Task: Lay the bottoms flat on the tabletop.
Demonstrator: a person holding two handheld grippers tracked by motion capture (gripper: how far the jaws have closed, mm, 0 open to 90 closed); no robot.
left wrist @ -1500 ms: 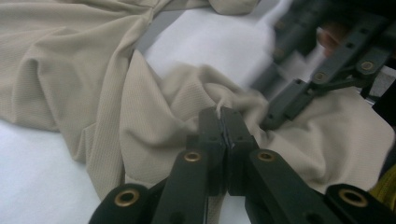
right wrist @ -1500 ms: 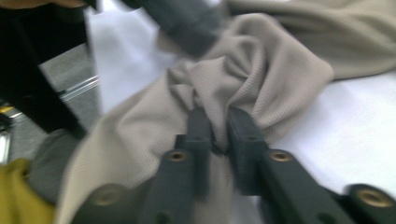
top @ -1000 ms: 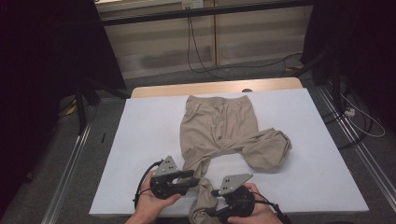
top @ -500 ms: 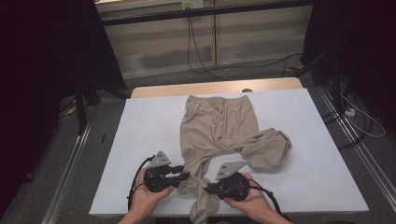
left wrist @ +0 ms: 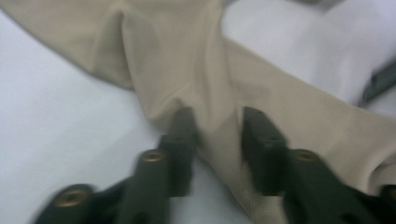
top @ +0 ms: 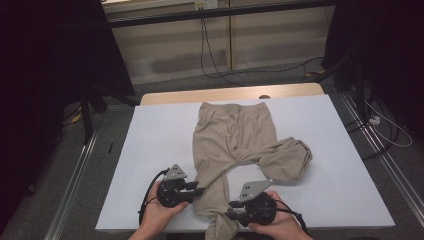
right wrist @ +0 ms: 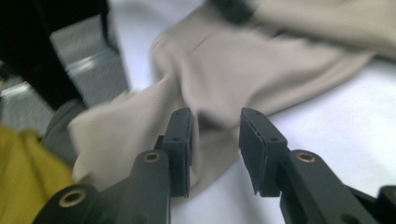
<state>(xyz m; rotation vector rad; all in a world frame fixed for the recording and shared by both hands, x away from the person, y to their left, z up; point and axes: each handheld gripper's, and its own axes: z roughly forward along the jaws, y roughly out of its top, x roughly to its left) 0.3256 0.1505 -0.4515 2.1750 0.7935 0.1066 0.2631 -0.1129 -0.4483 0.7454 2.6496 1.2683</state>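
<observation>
Beige trousers [top: 235,135] lie flat on the white table [top: 150,150], waist at the far side. One leg is folded up at the right [top: 287,160]. The other leg [top: 215,200] runs to the near edge and hangs over it. My left gripper [top: 201,190] meets that leg from its left. In the left gripper view the gripper [left wrist: 217,126] has just been closing, and a raised ridge of cloth [left wrist: 219,154] stands between its parted jaws. My right gripper [top: 231,212] comes from the leg's right; its jaws [right wrist: 215,135] have just been opening, with cloth [right wrist: 261,60] lying between them.
A wooden strip [top: 230,94] borders the table's far edge. Metal rails [top: 75,170] run along the floor on both sides, and cables [top: 385,130] trail at the right. A dark stand [top: 87,115] rises at the left.
Both hands have stayed at the near trouser leg. The right gripper nudged toward the leg and back a little. The leg's cloth between the grippers has bunched slightly.
</observation>
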